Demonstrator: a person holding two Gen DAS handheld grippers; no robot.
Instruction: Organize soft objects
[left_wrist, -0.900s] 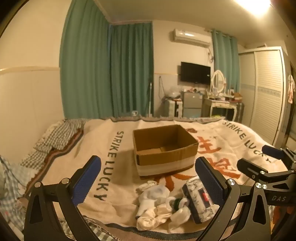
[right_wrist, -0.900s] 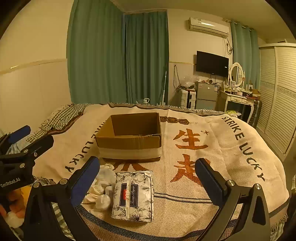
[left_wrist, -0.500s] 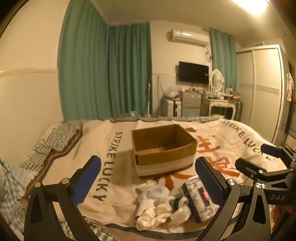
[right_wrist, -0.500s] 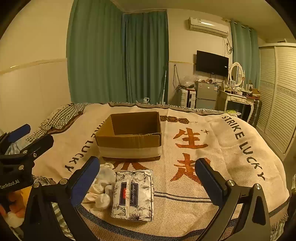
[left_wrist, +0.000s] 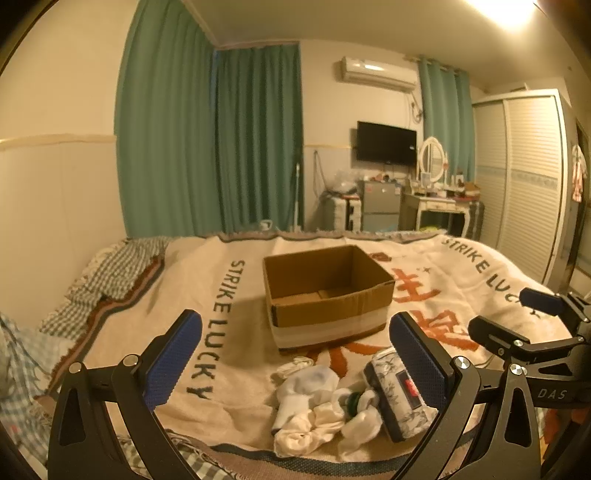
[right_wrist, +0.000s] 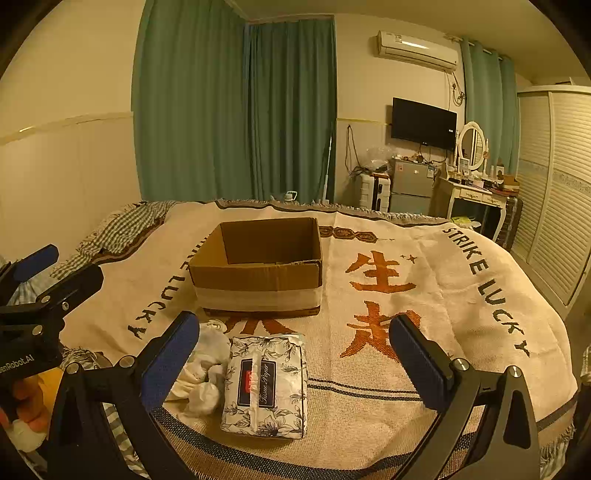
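Both grippers hovering over the bed, nothing grabbed.

Left gripper (left_wrist: 293, 363) spread wide, blue pads (left_wrist: 173, 356) well apart, holding nothing, hanging above the pile of white socks (left_wrist: 314, 406). Right gripper (right_wrist: 293, 363) gaping just as wide and bare too, aimed at the tissue pack (right_wrist: 266, 386). Socks bunched near the front edge of the blanket (right_wrist: 424, 295), touching the left side of the floral tissue pack. Tissue pack lying flat, red-and-dark label facing up. Open cardboard box (right_wrist: 258, 273) sitting just behind both, upright, mid-blanket, close but not touching. Can't tell what's on the box floor beyond its folded flaps. Green curtains (right_wrist: 236, 110) at the back.
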